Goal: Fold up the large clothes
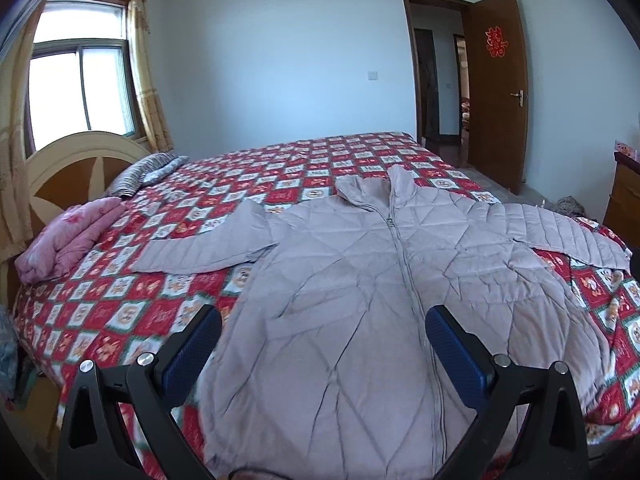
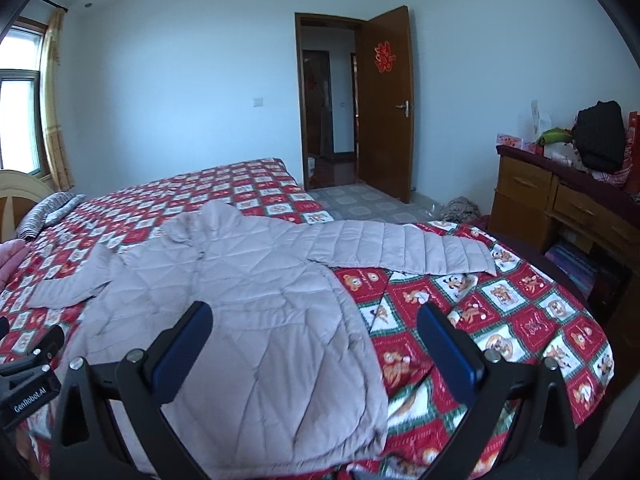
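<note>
A pale lilac quilted jacket (image 1: 360, 280) lies flat and zipped on the bed (image 1: 132, 304), collar away from me, both sleeves spread out to the sides. My left gripper (image 1: 323, 322) hovers open above the jacket's lower front, near the zipper. In the right wrist view the same jacket (image 2: 248, 300) fills the middle, its right sleeve (image 2: 408, 248) stretched toward the dresser. My right gripper (image 2: 315, 320) is open above the jacket's lower right hem, holding nothing. The left tool's black body (image 2: 28, 372) shows at the left edge.
The bed carries a red patterned quilt (image 2: 500, 308). A folded pink blanket (image 1: 68, 240) and striped pillow (image 1: 148, 170) lie near the headboard. A wooden dresser (image 2: 560, 204) with clutter stands right of the bed. An open door (image 2: 384, 104) is beyond.
</note>
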A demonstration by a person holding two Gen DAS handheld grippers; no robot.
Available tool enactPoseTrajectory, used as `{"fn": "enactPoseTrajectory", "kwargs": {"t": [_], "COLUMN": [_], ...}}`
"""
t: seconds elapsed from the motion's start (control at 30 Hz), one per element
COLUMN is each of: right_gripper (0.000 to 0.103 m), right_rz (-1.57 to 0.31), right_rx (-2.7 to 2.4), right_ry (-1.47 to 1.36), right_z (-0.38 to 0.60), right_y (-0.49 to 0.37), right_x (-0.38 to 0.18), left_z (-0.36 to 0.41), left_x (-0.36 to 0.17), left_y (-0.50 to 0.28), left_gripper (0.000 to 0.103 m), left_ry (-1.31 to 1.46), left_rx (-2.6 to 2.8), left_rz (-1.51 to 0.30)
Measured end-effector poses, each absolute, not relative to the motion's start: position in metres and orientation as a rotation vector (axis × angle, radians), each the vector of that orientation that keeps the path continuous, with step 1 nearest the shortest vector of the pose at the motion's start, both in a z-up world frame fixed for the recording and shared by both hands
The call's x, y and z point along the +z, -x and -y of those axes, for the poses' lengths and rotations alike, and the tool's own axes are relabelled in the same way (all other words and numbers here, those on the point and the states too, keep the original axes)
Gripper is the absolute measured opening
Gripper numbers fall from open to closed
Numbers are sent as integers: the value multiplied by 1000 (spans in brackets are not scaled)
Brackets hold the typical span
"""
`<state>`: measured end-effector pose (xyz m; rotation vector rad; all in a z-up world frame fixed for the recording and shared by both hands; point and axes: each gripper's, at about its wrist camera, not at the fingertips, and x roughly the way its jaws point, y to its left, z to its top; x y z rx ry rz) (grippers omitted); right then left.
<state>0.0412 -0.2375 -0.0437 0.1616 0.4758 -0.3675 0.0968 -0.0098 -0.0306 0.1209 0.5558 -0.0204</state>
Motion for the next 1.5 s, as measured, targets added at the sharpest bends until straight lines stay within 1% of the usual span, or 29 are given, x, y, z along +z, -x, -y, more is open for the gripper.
{"fn": "enactPoseTrajectory", "kwargs": {"t": [0.3,0.43,0.63,0.73,0.9,1.0,1.1,1.2,1.3,1.5], "right_gripper": [103,103,103,103,103,103,97,97,97,97], "right_rz": [-599,-640,-657,-651,-620,-605,-622,-656,-697,-756], "right_rx": [-560,-618,-685,-708,-742,-775,-803,-824,-891,-990], "right_ry": [-207,-223,-204,-207,-216,-215,-237,-262,-260,-425], "right_z": [313,334,350,362,383,400,427,453,483,566], "right_y": [-102,-123,-155,-165,-174,-180,-187,-193,-198,-189], "right_x": [-74,-81,-82,-81,-81,-85,-93,-102,-114,-145], "left_z": [17,13,4,-4,-16,-25,-30,-32,-33,-28], "left_x": [-55,-62,-62,-64,-86,-107,-133,-155,-163,-170], "left_y": [-190,-227,-271,-293,-329,-344,-354,-363,-368,-371], "left_gripper": [102,102,102,102,102,102,102,102,102,102], "left_ry": [-120,-61,-37,-37,-64,-33,-10,13,29,8], "left_rx": [-18,-71,-105,-99,-42,-23,-11,-14,-9,-3], "left_rz": [-650,-701,-686,-645,-622,-651,-703,-781,-807,-840]}}
